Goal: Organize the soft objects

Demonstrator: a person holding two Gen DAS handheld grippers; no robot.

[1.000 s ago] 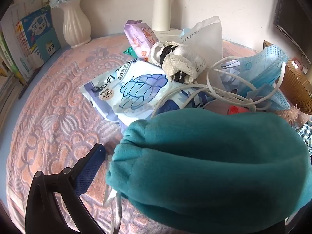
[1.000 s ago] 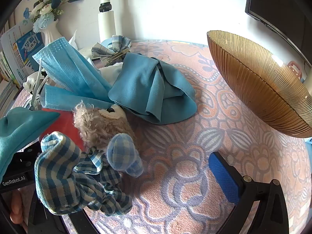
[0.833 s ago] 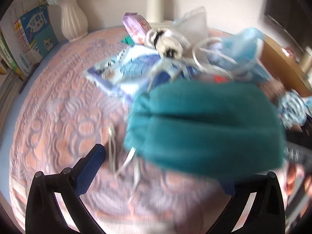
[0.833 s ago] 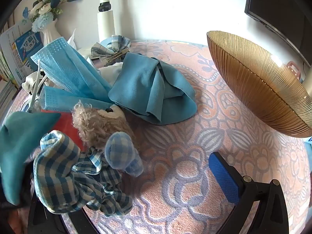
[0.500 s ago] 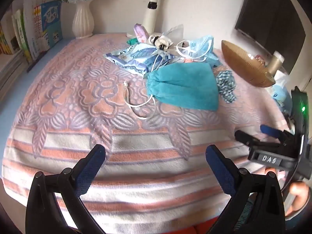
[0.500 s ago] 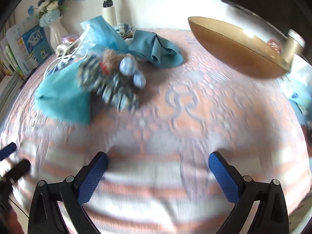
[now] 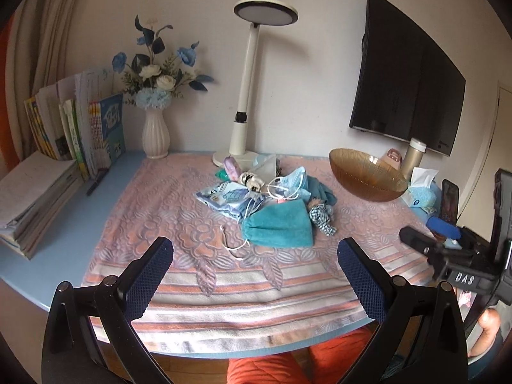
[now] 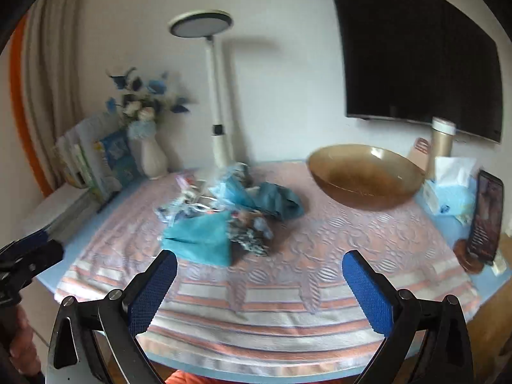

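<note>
Pouch (image 7: 277, 226) lies mid-desk, bowl (image 7: 368, 172) at two o'clock. Both your tongs, left (image 7: 254, 256) and right (image 8: 259, 267), spread, empty: pinch its bulk, not drawstring.

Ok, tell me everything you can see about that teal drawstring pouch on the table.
The teal drawstring pouch looks like soft fleece and lies flat on the patterned cloth. Its gathered mouth faces left, with a white cord trailing out. The checked fabric toy touches its right edge. No tongs touch it.
</note>
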